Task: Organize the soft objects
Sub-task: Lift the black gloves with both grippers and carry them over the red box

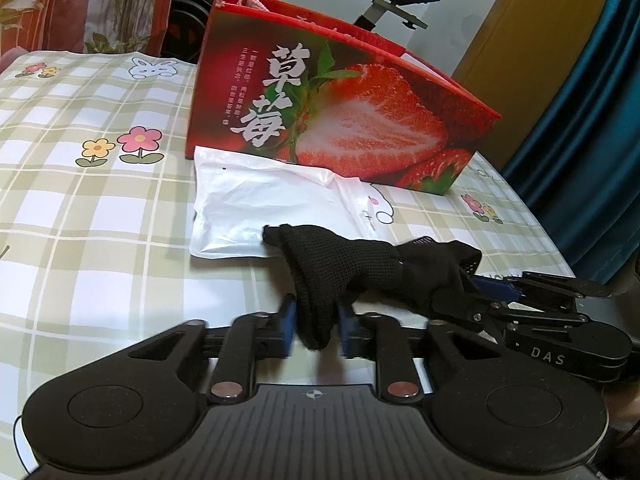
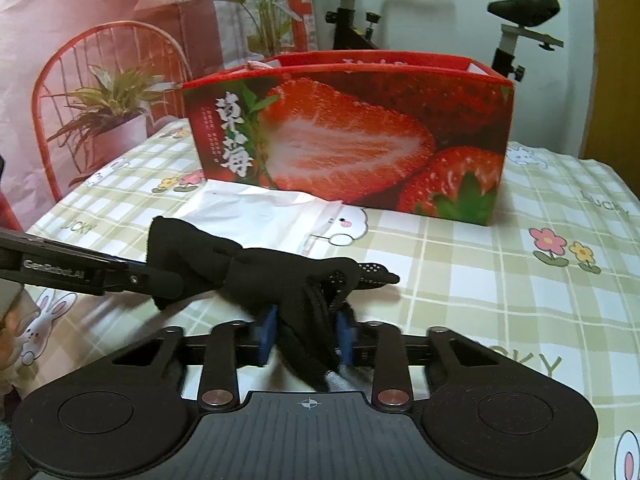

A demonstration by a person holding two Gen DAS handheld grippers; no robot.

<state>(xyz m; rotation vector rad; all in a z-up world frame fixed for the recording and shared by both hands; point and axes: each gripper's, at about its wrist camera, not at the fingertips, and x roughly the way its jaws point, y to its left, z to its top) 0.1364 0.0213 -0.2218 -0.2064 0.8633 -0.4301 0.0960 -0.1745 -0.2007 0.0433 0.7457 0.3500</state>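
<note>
Blue pads of our left gripper (image 1: 316, 330) pinch one end of the black knit glove (image 1: 360, 268), and our right gripper (image 2: 306, 334) clamps its other end, so the glove hangs stretched between both above the checked tablecloth (image 1: 100, 208). Just behind lies a white plastic pouch (image 1: 260, 200), then the strawberry-printed box (image 2: 352, 136).
</note>
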